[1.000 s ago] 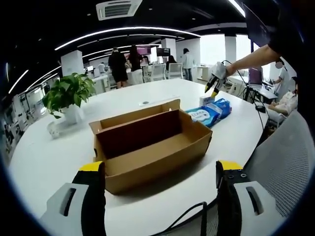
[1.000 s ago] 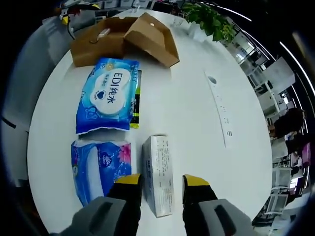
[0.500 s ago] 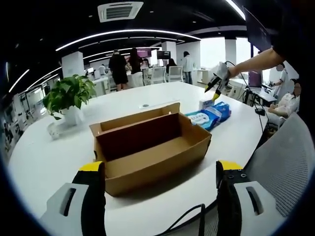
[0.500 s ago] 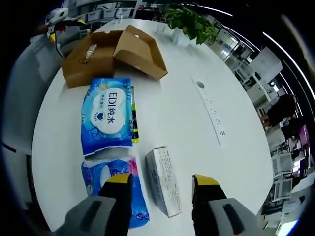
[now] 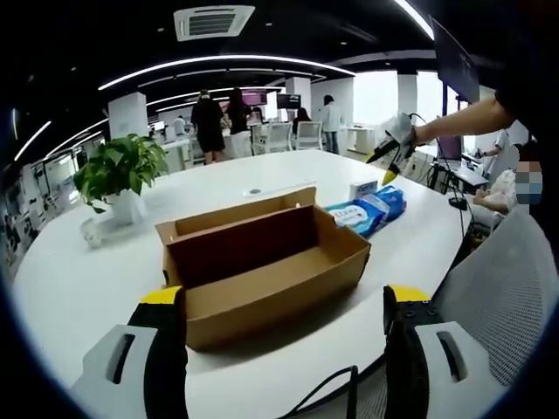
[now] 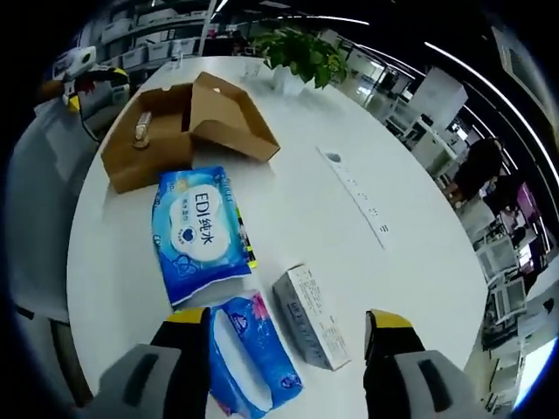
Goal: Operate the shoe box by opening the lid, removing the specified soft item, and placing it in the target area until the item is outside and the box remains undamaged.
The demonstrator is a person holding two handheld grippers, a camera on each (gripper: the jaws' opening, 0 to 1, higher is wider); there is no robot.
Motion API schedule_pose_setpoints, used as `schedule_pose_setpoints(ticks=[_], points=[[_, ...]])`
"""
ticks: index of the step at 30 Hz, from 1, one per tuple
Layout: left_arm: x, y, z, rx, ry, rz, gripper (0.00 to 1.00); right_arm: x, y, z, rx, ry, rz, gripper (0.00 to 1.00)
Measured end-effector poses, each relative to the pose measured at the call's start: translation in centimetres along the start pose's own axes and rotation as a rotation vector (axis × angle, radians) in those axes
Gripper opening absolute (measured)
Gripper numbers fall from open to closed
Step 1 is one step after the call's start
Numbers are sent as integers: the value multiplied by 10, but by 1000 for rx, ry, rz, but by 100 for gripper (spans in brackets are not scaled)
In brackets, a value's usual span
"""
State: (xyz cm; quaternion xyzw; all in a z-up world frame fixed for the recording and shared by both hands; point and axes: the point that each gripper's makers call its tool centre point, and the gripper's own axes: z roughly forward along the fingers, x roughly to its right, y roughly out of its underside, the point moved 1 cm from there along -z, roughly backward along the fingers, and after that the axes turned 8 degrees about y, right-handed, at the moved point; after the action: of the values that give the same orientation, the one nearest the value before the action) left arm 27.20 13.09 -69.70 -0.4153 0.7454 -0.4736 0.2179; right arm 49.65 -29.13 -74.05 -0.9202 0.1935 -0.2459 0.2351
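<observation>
1. In the left gripper view, the left claw (image 5: 284,327) stands wide apart and holds nothing, its jaws framing the near side of the shoe box (image 5: 262,266).
2. The shoe box sits open on the white tabletop (image 5: 79,288), lid folded back; its long axis runs across that view, left to right. Its floor there looks bare, though the right gripper view (image 6: 179,131) shows a small object lying inside, too small to identify.
3. In the right gripper view, the right claw (image 6: 284,336) is also wide and empty, hovering above the tabletop (image 6: 288,201) over three packs.
4. Nearest its jaws lie a blue-and-pink tissue pack (image 6: 249,358) and a grey carton (image 6: 314,319), side by side.
5. Just beyond, the blue wipes pack (image 6: 201,231) lies flat, outside the box, its long axis pointing from the claw toward the box; it also shows past the box (image 5: 371,208).
6. Judged as the soft item, it should be light, squashy and slick-wrapped, so a pinch across its narrow width near the middle would likely hold best.
7. Farthest, a potted plant (image 6: 301,52) stands beyond the box.
</observation>
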Motion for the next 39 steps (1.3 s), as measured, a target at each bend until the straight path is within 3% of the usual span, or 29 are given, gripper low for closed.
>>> schedule_pose_setpoints(ticks=[16, 26, 39], points=[[4, -5, 1, 21, 25, -21, 98, -35, -5, -24, 46, 40, 152, 96], [-4, -14, 0, 28, 23, -32, 99, -54, -17, -42, 101, 76, 224, 99], [-28, -29, -1, 2, 33, -10, 95, -81, -34, -65, 165, 106, 315, 99]])
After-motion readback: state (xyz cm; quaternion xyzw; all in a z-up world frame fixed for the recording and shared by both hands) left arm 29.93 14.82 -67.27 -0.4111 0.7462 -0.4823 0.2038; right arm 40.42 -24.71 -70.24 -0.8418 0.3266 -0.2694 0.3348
